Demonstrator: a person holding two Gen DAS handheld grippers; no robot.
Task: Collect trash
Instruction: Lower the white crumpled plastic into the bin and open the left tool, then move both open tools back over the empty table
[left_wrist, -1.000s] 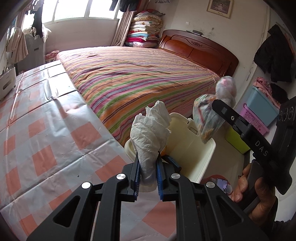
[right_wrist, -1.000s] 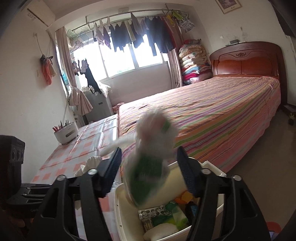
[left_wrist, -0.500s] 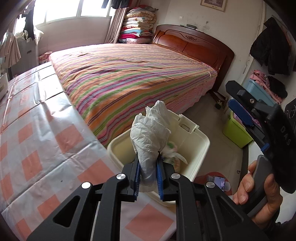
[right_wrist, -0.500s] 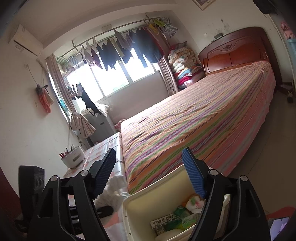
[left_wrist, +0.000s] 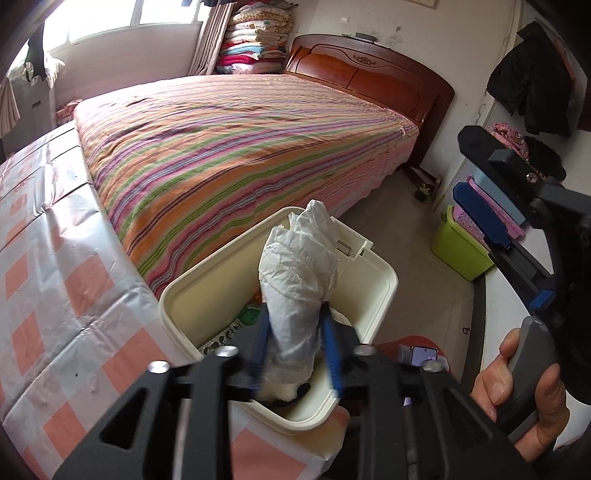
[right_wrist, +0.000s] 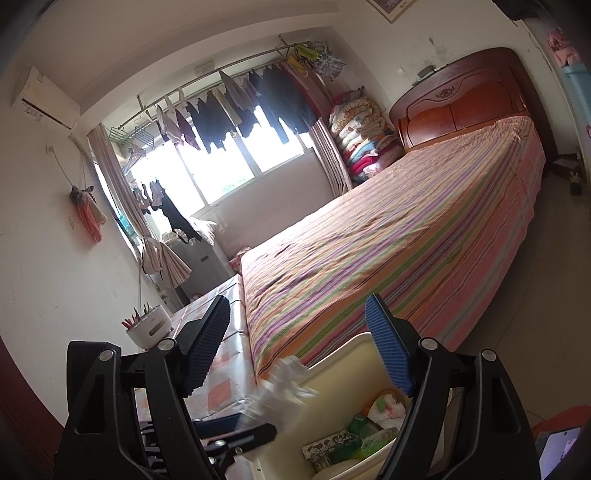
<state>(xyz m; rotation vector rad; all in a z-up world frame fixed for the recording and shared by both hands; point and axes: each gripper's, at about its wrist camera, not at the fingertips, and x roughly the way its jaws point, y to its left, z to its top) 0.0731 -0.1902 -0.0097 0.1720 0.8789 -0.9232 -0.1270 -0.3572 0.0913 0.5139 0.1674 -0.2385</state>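
Note:
My left gripper (left_wrist: 295, 347) is shut on a crumpled white tissue wad (left_wrist: 299, 273) and holds it over the cream trash bin (left_wrist: 384, 295), which stands against the table's end. The bin holds wrappers and other trash (right_wrist: 369, 424). My right gripper (right_wrist: 299, 343) is open and empty, raised beside the bin; it also shows at the right of the left wrist view (left_wrist: 491, 206). The tissue wad (right_wrist: 284, 387) shows blurred at the bin's rim (right_wrist: 354, 339) in the right wrist view.
A table with a pink checked cloth (left_wrist: 48, 295) lies on the left. A striped bed (left_wrist: 240, 140) runs behind the bin. A green crate (left_wrist: 458, 251) and stacked boxes stand on the right. A white pen holder (right_wrist: 147, 326) sits on the table.
The right gripper dropped its bagged trash into the bin and pulled up and away, open. The left gripper carried the tissue wad from the table edge to above the bin.

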